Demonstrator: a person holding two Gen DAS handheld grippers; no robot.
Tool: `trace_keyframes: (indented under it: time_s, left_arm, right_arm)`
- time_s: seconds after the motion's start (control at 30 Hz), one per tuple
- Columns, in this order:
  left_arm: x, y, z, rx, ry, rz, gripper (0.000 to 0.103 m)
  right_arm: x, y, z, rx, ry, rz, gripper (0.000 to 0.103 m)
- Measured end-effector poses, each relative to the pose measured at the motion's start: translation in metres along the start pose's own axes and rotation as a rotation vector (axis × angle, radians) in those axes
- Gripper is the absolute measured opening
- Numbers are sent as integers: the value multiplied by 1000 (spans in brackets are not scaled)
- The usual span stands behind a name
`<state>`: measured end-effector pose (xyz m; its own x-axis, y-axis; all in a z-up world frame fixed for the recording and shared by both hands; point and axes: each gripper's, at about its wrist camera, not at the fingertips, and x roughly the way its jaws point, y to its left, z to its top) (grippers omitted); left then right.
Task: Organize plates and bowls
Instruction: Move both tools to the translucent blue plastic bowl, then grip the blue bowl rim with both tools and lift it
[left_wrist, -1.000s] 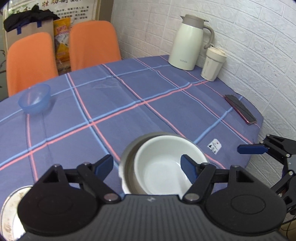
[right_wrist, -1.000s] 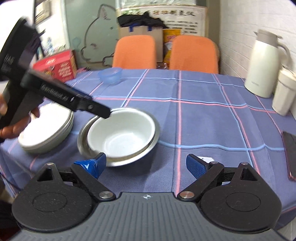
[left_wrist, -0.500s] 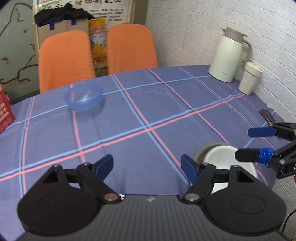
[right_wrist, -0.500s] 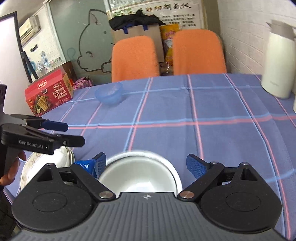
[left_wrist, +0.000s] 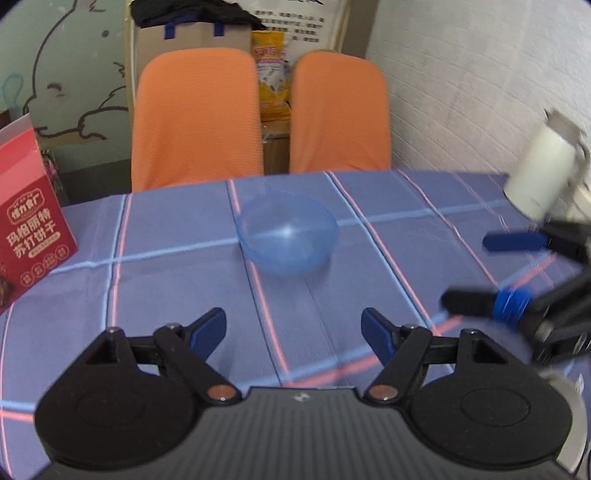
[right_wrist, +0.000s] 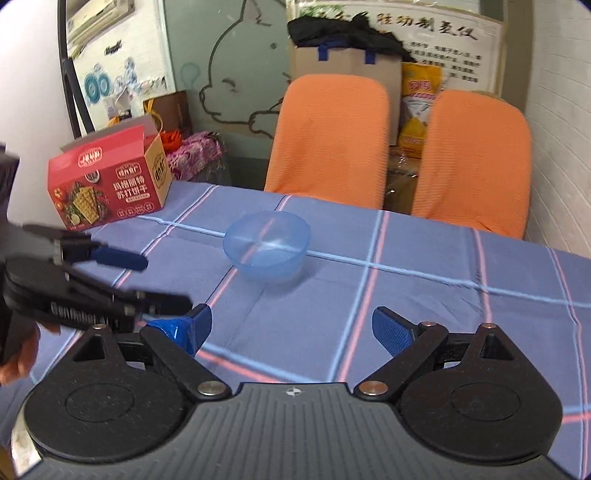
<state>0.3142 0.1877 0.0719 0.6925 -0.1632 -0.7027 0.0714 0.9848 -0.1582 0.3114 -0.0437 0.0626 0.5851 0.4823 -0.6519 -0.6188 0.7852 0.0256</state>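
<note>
Bare tablecloth (left_wrist: 295, 306) lies open before the blue bowl (left_wrist: 289, 233).

tablecloth (left_wrist: 177, 229): blue-violet ground, crossed by a wide plaid of pink and pale blue lines. bowl (left_wrist: 288, 234): translucent light blue, the cloth's lines showing through it. two chairs (left_wrist: 197, 118): orange ribbed fabric covers. carton (right_wrist: 107, 188): red with a pink top band, white lettering, a printed picture of crackers, orange on its end panel. jug (left_wrist: 543, 173): cream white, blurred. left gripper (left_wrist: 293, 330): black body, dark blue finger pads. right gripper (right_wrist: 291, 326): black body, blue pads, brighter blue tape wrapped on its left finger. wall (left_wrist: 480, 74): white brick pattern. cardboard box (right_wrist: 347, 62): brown with blue straps, black fabric on top.
</note>
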Motion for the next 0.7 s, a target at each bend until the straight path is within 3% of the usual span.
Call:
trace_keyframes:
  time_s: [0.17,0.3,0.47,0.7]
  left_arm:
    - [36,20,37,-39,-2,-14,74]
    - [77,25,55,-51,39,-25,74]
    - [112,31,63,-80,72,-37,74]
    - [129,39,65,-99,77,-53,74]
  right_arm:
    - [45,3,11,-46,56,3,81]
    - [70,1,19,-61,87,-6,81]
    - [92,5,25,-114,120,-14,81]
    - [112,9,27,-132,139,-4,81]
